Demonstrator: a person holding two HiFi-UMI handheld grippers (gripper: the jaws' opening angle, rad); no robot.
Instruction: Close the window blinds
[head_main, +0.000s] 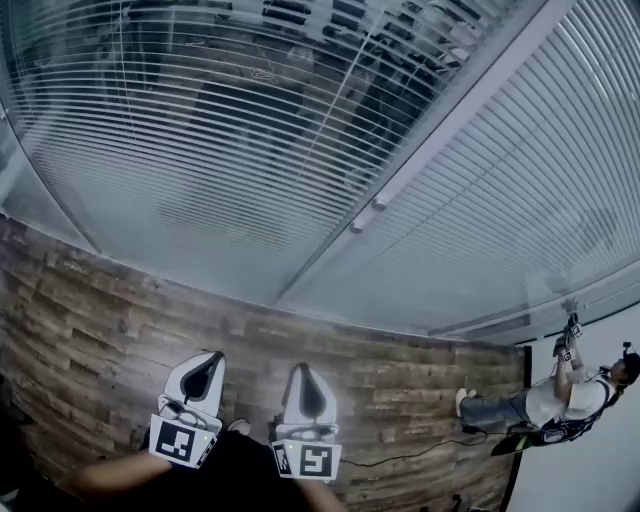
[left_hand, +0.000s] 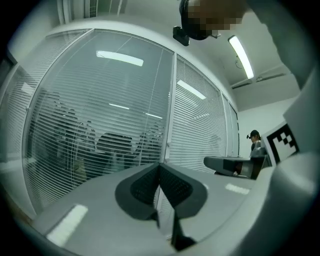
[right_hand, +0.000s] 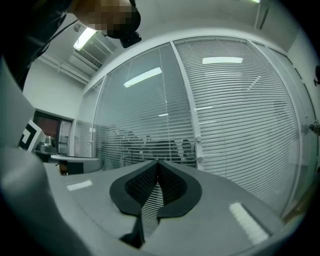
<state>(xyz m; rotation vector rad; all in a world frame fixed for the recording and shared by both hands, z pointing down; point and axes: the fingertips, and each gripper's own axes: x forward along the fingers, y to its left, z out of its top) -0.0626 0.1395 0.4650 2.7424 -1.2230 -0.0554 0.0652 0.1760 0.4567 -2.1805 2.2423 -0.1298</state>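
I am standing on a wood-plank floor (head_main: 120, 320) facing a long glass partition, and I am holding both claws low in front of me, side by side and apart, pointing toward the glass. My left claw (head_main: 212, 358) is clenched with its pads meeting at the tips and nothing between them. My right claw (head_main: 303, 370) is clenched the same way and is also gripping nothing.

The blinds (head_main: 200, 150) are hanging behind the glass, well away from both claws, and neither claw is touching them. On the left panel the slats are standing partly open, so dark shapes in the room beyond are showing through. On the right panel the slats are looking whiter and more closed. A pale post (head_main: 440, 130) is dividing the two panels, and two small round knobs (head_main: 365, 215) are sitting on it.

At the far right a person (head_main: 560, 395) is standing by a white wall (head_main: 600, 450) and is reaching up toward the blinds with grippers raised. A thin dark cable (head_main: 420, 455) is trailing across the floor from that person toward me. Overhead, long ceiling lights (left_hand: 241, 55) are glowing, and their reflections are lying across the glass.
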